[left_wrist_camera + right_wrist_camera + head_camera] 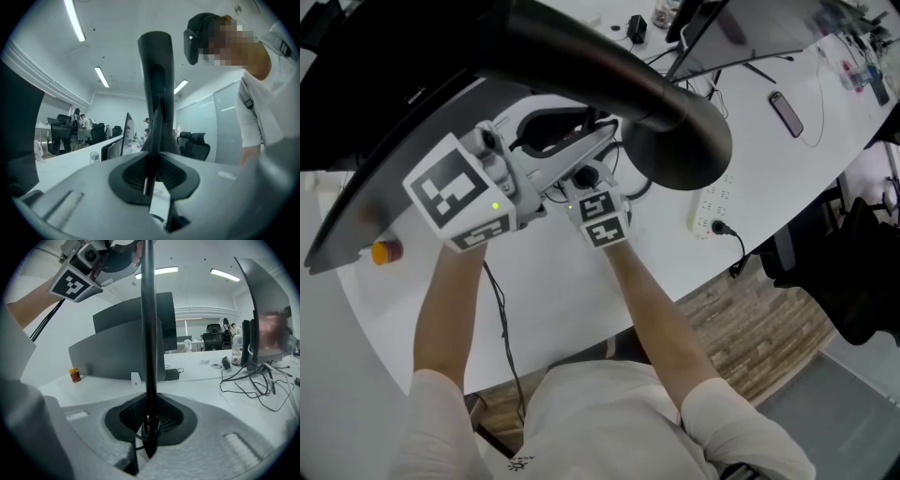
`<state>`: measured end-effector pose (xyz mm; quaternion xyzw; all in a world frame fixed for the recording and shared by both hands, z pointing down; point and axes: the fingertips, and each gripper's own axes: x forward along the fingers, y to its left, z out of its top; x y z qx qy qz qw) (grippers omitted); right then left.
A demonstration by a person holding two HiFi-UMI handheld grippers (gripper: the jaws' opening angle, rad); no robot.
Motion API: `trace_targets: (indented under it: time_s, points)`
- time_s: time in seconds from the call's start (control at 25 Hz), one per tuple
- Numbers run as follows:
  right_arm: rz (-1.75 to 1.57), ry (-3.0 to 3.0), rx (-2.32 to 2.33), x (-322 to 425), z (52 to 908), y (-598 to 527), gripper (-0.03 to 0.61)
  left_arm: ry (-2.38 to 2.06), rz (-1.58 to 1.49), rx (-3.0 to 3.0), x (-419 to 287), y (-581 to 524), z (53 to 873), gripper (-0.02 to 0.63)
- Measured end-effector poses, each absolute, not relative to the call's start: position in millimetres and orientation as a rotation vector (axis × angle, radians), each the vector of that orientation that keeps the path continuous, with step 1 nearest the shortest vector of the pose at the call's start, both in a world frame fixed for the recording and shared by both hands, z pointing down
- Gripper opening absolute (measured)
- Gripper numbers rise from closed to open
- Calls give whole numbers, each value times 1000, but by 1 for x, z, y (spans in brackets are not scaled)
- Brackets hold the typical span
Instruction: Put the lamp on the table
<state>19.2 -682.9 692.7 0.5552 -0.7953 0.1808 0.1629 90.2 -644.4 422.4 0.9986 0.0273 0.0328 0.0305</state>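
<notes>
The black lamp (619,80) is held upright over the white table (581,309); its thick curved part sweeps across the head view to a round end (680,155). My left gripper (581,142) is shut on the lamp's upper stem (157,84), which rises straight out of the closed jaws (152,177). Just below it, my right gripper (586,180) is shut on the thin black pole (148,333), with a loop of cable against the pads (149,422). The left gripper's marker cube (75,282) shows high in the right gripper view.
Grey monitor backs (126,350) stand behind the lamp. A small orange-capped bottle (384,251) sits at the left. A white power strip (710,208), a phone (786,112) and loose cables (255,380) lie to the right. The table's curved edge (750,248) drops to a wood floor.
</notes>
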Motion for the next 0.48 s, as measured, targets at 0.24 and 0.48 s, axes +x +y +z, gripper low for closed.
trace_targets:
  time_s: [0.24, 0.48]
  points:
    - [521, -2242, 1606, 21, 697, -690, 44, 31, 77, 3059, 86, -654, 426, 46]
    - [506, -2239, 1616, 20, 701, -691, 44, -2, 60, 3041, 79, -661, 429, 44]
